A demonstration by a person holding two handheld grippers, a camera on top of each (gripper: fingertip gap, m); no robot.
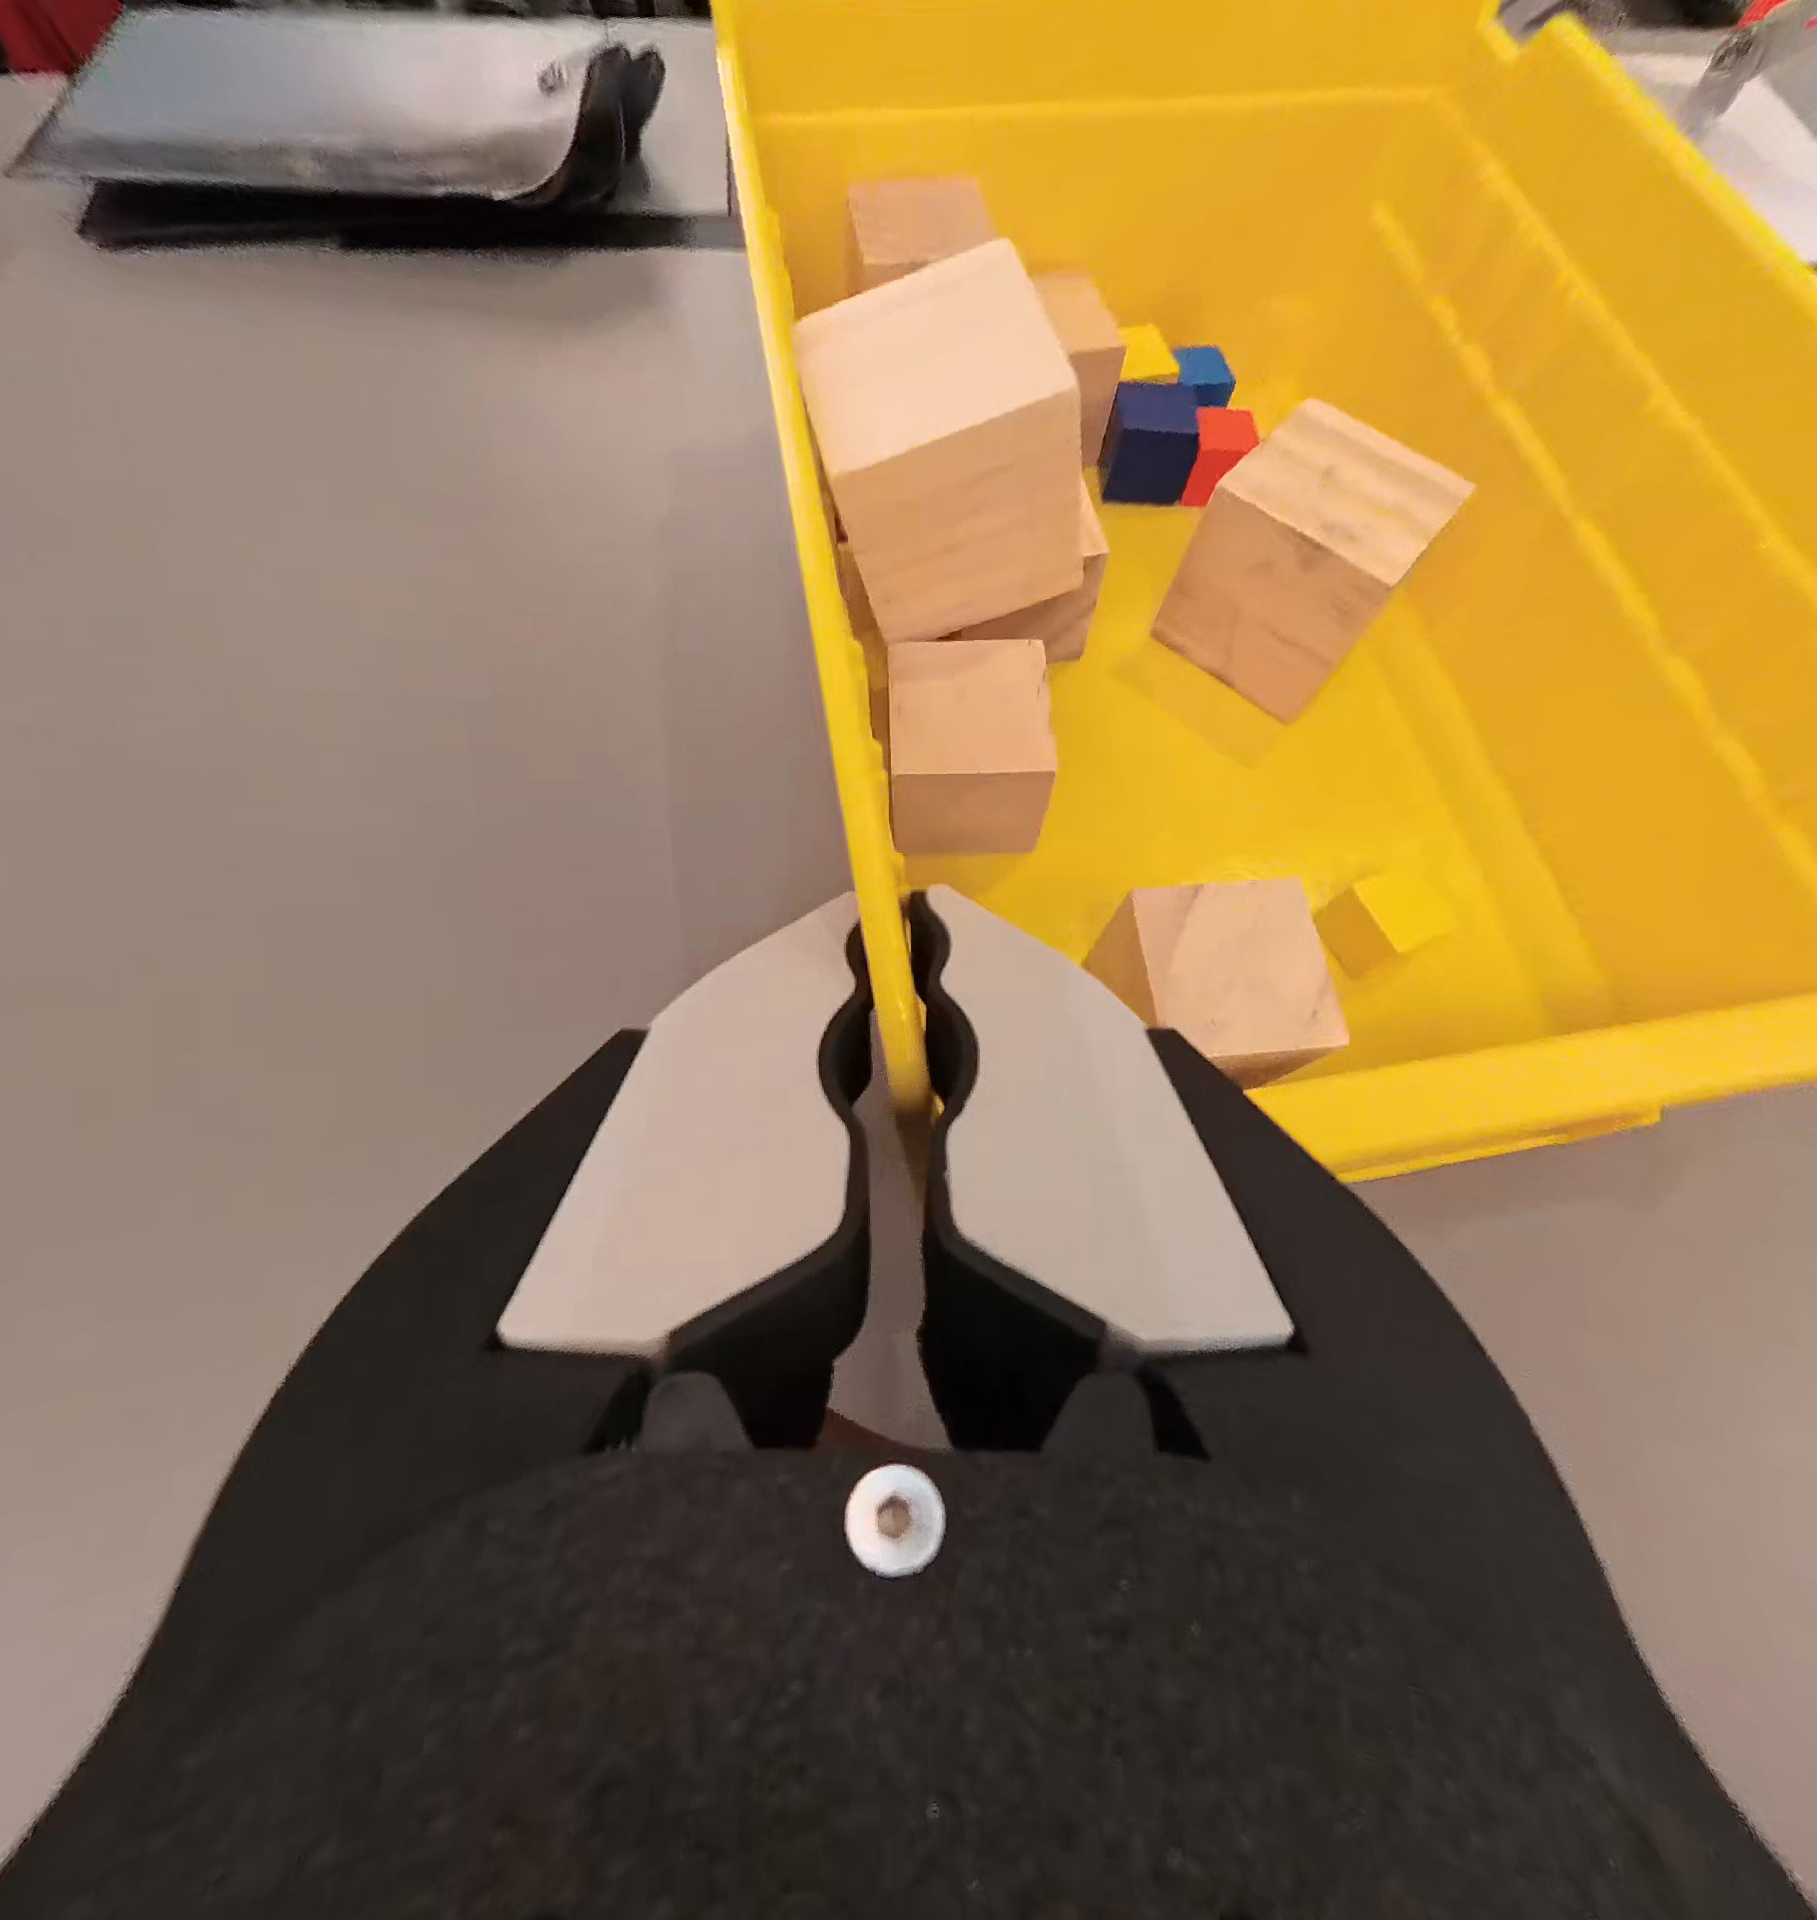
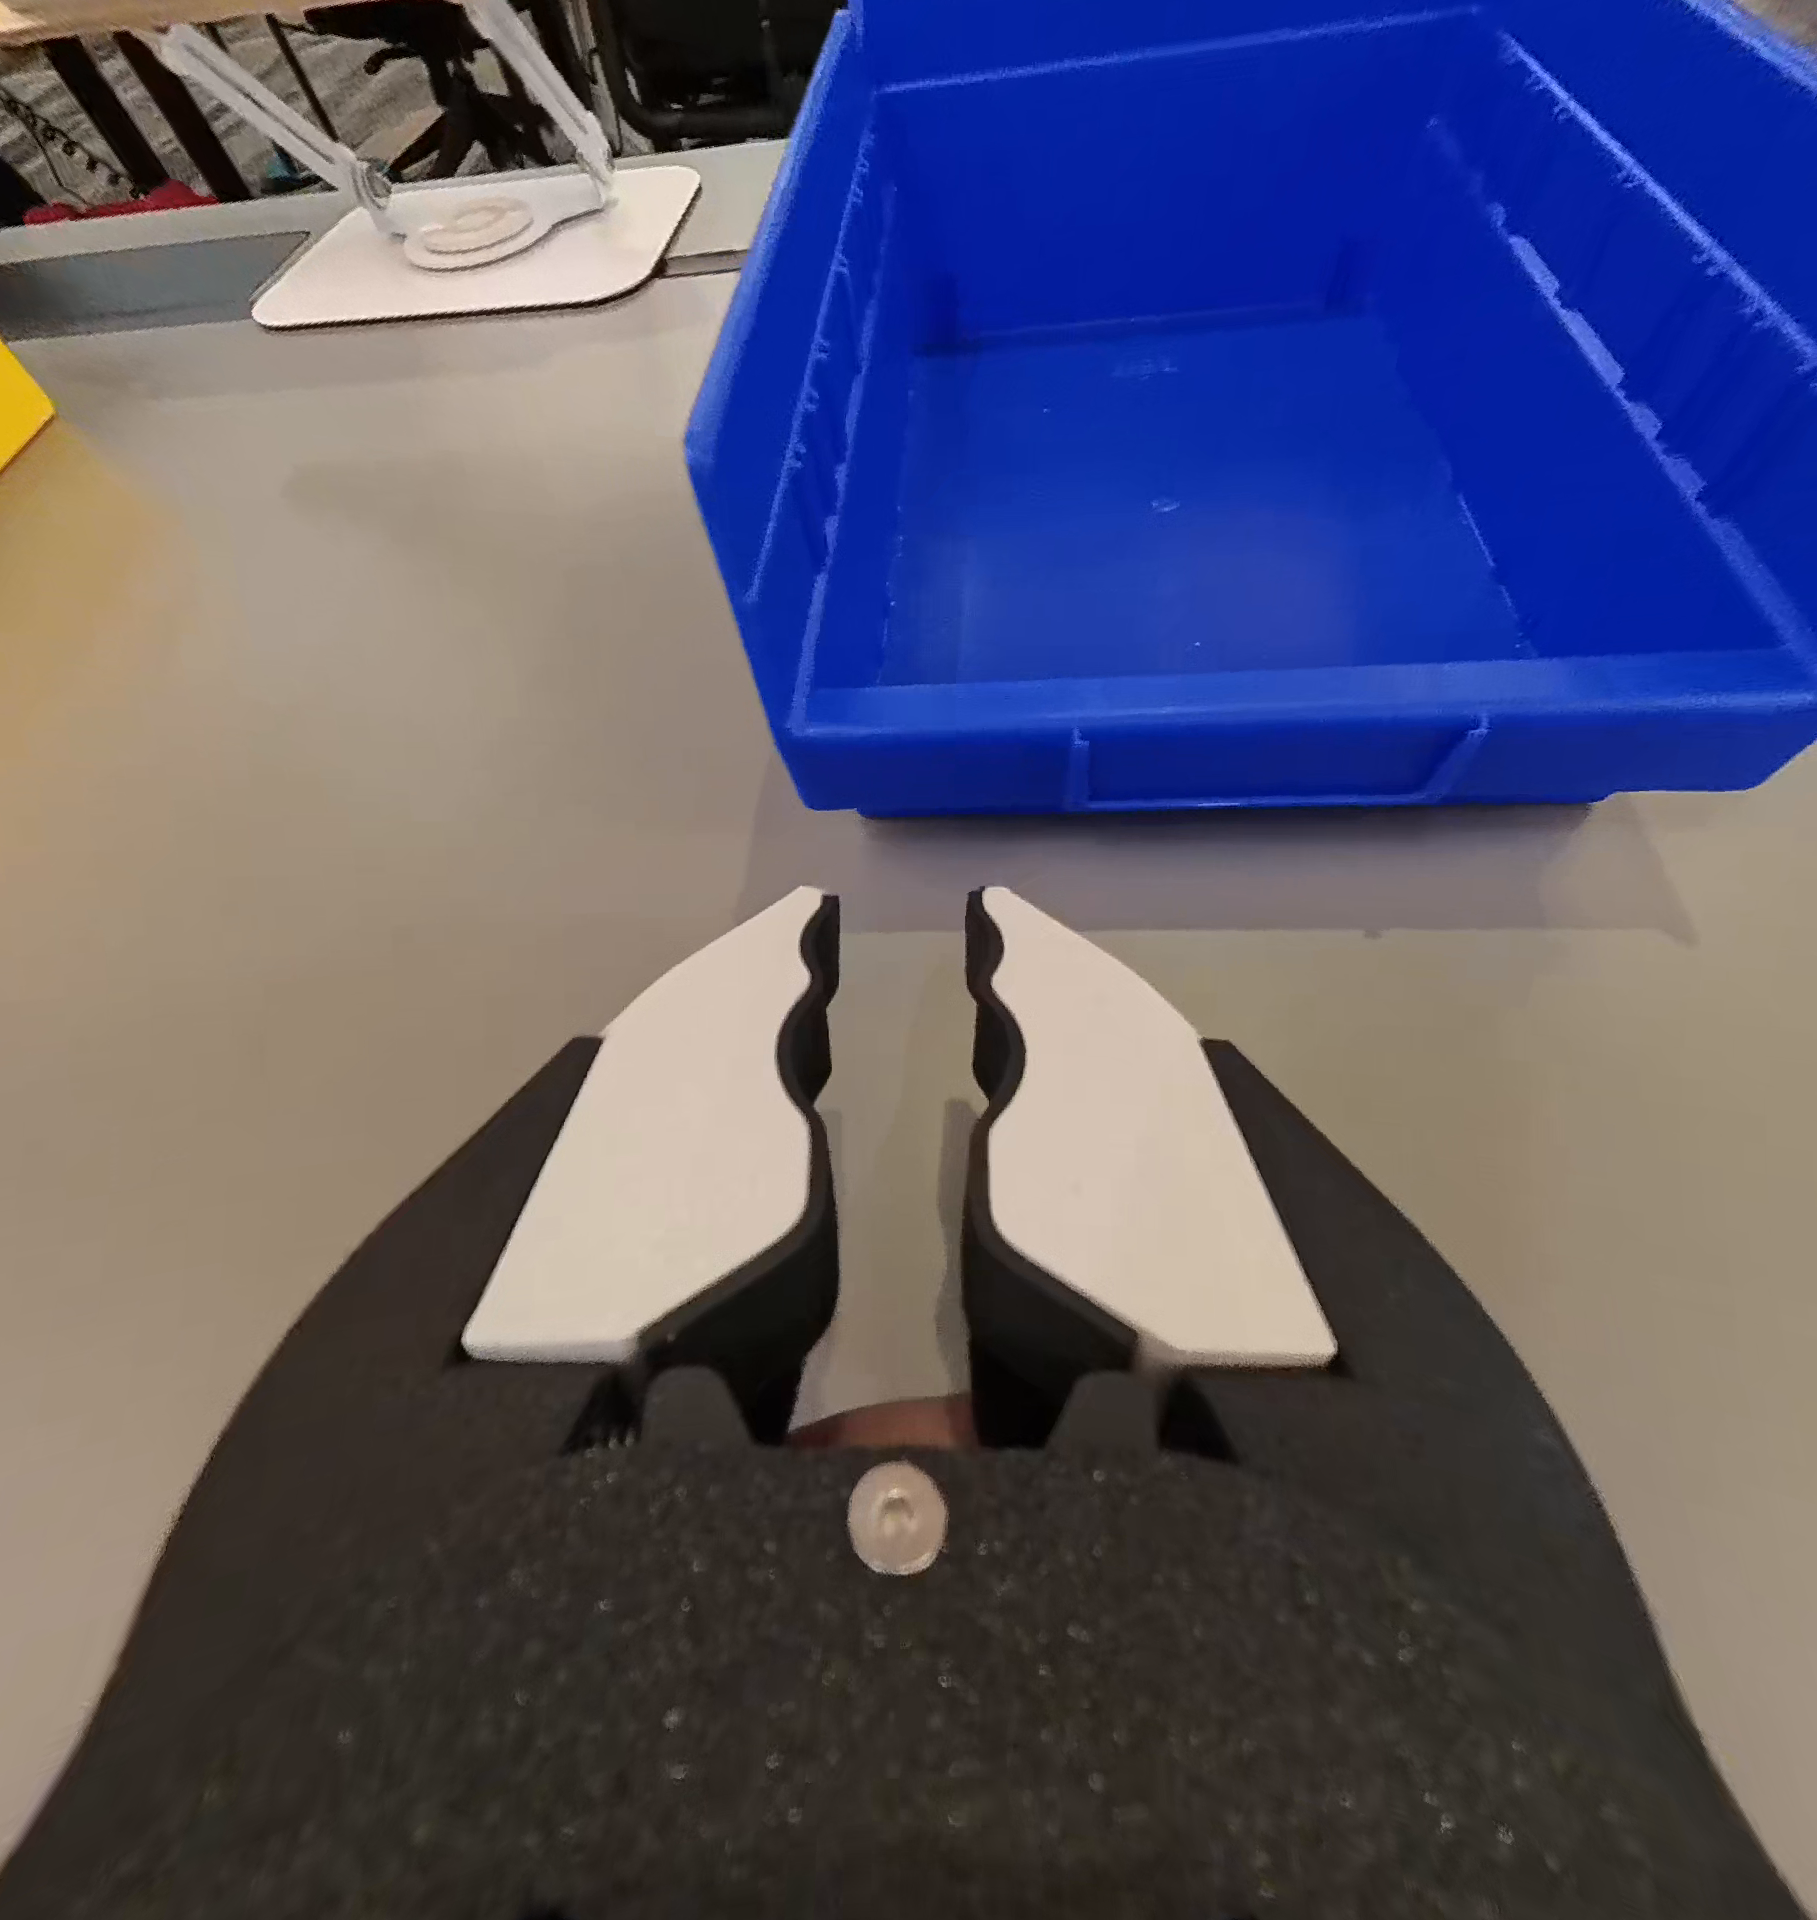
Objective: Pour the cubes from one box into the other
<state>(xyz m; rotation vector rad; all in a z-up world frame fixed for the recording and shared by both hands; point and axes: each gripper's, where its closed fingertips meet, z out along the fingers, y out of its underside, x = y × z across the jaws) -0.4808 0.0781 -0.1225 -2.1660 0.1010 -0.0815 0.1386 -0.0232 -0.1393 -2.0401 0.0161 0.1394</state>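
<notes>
In the left wrist view, the left gripper (image 1: 891, 914) pinches the side wall of the yellow plastic box (image 1: 1569, 582), which holds wooden cubes (image 1: 945, 436); gripped near one corner, it could twist free when lifted. In the right wrist view, the right gripper (image 2: 902, 904) hangs part-open, holding nothing, before the empty blue plastic box (image 2: 1288, 748).

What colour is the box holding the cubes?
Yellow: the box shows best in the left wrist view.

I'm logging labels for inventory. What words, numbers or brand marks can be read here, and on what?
Blue box: faint moulded mark on its floor by the back wall, too small to read.
Dark pouch: small pale emblem, too blurred to read.
Yellow box, cubes, left gripper, right gripper: no writing visible.
</notes>
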